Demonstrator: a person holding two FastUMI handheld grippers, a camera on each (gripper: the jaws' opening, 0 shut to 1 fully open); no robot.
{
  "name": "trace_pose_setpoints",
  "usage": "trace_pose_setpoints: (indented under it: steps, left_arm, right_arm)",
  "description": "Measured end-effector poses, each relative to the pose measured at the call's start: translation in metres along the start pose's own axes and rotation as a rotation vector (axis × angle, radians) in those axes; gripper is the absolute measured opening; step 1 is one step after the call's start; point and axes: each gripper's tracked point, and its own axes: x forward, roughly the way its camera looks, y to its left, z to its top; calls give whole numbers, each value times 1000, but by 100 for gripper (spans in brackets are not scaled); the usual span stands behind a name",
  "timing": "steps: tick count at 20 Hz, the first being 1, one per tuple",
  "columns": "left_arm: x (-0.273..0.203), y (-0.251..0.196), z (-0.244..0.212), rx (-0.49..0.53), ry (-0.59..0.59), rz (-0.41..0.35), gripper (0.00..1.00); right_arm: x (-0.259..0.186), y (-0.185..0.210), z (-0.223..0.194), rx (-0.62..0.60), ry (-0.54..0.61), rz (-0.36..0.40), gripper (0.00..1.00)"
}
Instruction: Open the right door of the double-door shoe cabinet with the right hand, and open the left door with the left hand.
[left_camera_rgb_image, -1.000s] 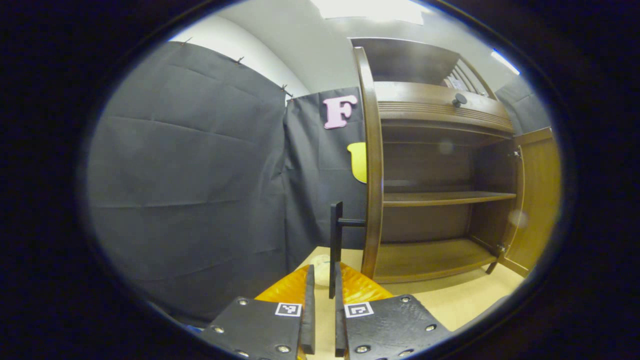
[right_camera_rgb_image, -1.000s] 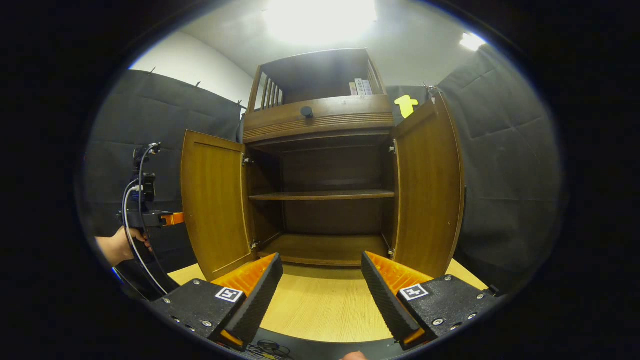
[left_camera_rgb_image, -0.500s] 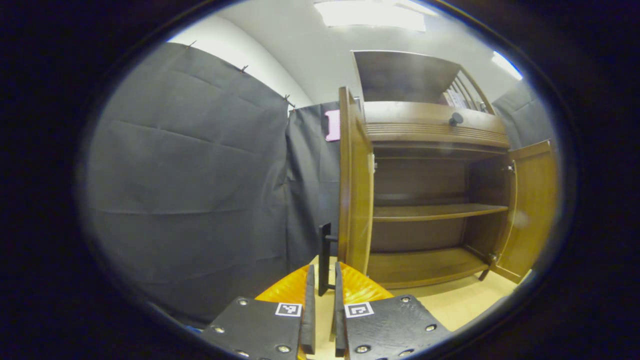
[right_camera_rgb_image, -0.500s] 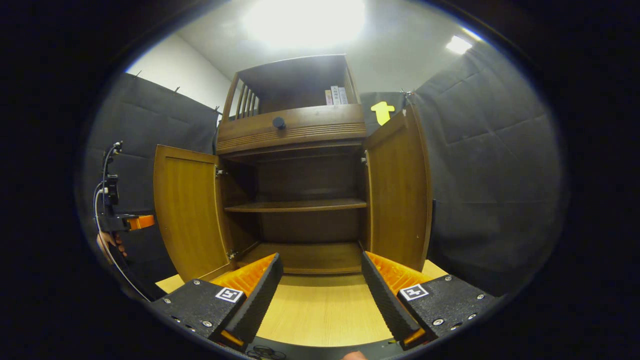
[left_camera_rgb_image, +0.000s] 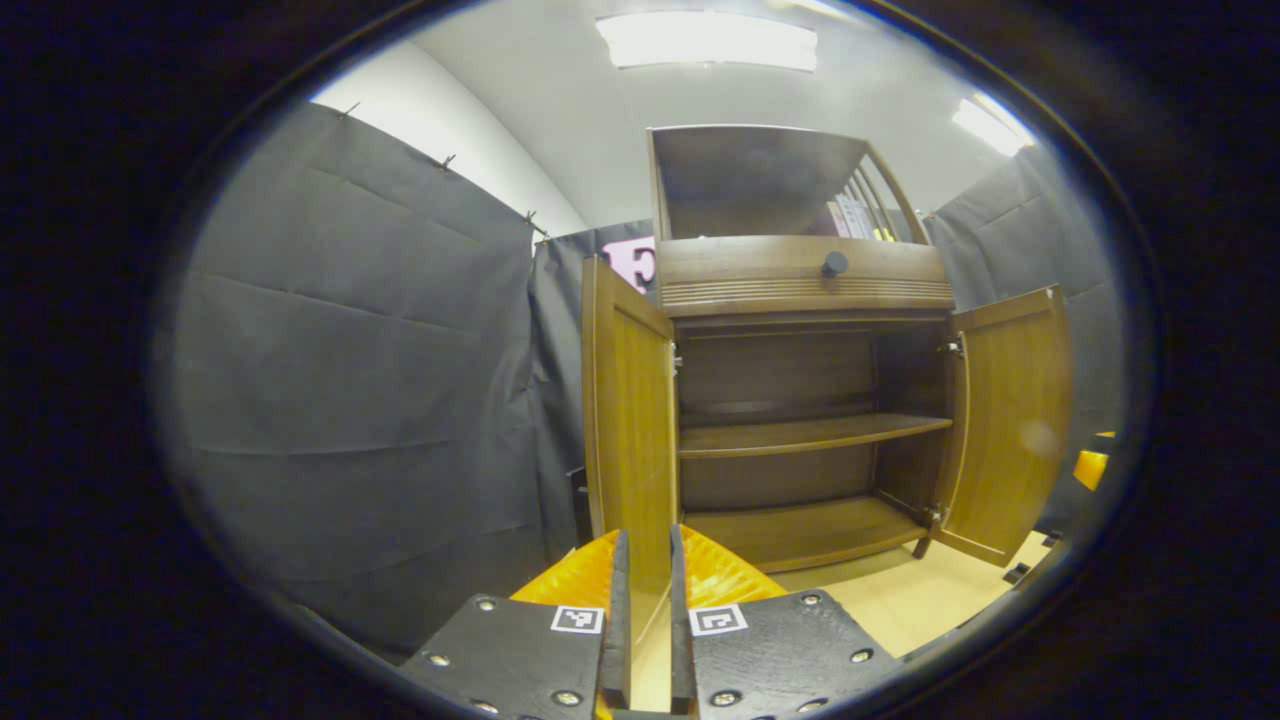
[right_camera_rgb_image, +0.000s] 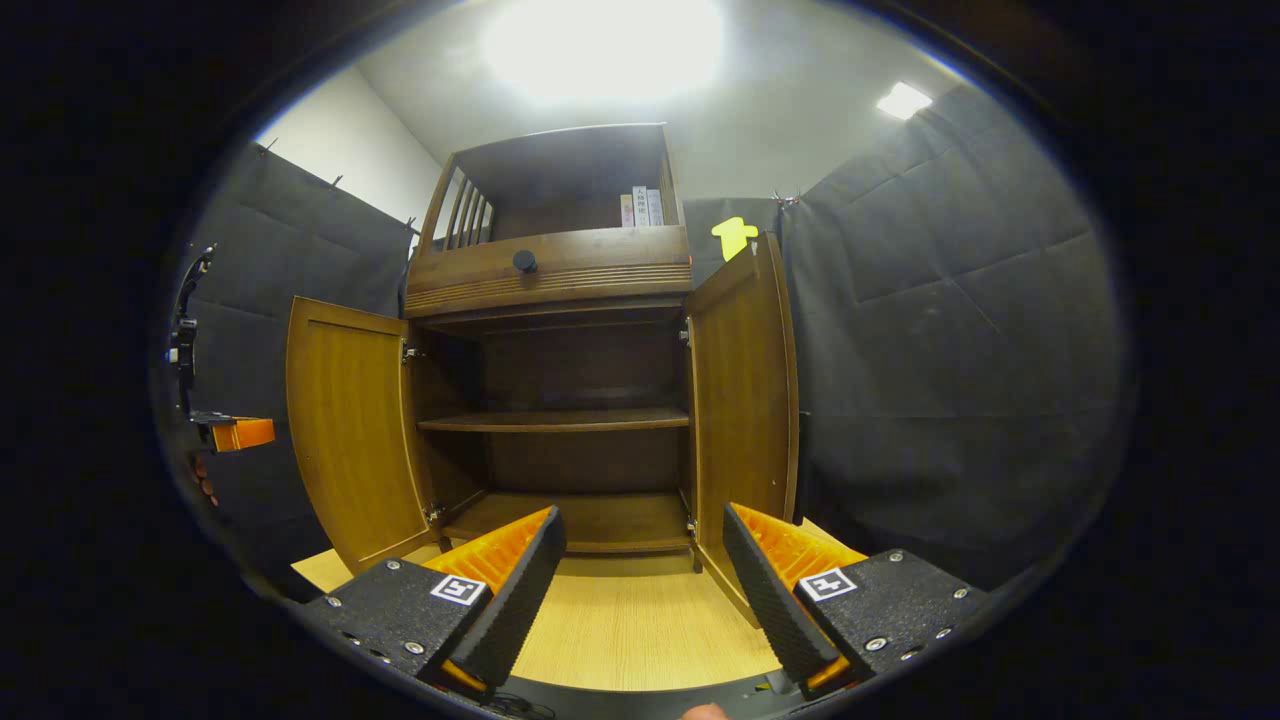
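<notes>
Both doors of the shoe cabinet (right_camera_rgb_image: 560, 400) stand wide open: left door (right_camera_rgb_image: 350, 430), right door (right_camera_rgb_image: 740, 390). The left tool (left_camera_rgb_image: 645, 620) is nearly closed, gripping nothing; the right tool (right_camera_rgb_image: 645, 590) gapes empty. A careless withdrawal could knock a door partly shut.

No word, number or brand can be read here. The nearest to signs are small square black-and-white coded markers: one pair (left_camera_rgb_image: 577, 619) sits on the flat plates behind the fingers of the left gripper (left_camera_rgb_image: 647, 560), one marker to each plate, and a like pair (right_camera_rgb_image: 458, 589) sits on the plates of the right gripper (right_camera_rgb_image: 642, 530) (patterns of blocks, not letters). On the cabinet's top shelf (right_camera_rgb_image: 560, 215) a few upright books (right_camera_rgb_image: 640, 208) show pale spines, with any print on them too small to make out.
</notes>
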Motion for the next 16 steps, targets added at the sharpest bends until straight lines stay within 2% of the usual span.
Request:
trace_pose_setpoints:
  steps: [3, 9, 13, 16]
  left_arm:
    - [-17, -10, 0, -6, -3, -19, 21]
    - [-42, -10, 6, 9, -26, 8, 20]
    - [-51, -17, 15, 10, -47, -10, 22]
    - [-58, -22, 17, 12, -58, -21, 51]
  right_arm:
    - [-7, -2, 2, -1, -9, -7, 96]
    - [-17, 0, 2, -1, -13, -7, 98]
    - [-22, 0, 2, 3, -6, -7, 98]
    - [-24, 0, 6, -9, -17, -9, 98]
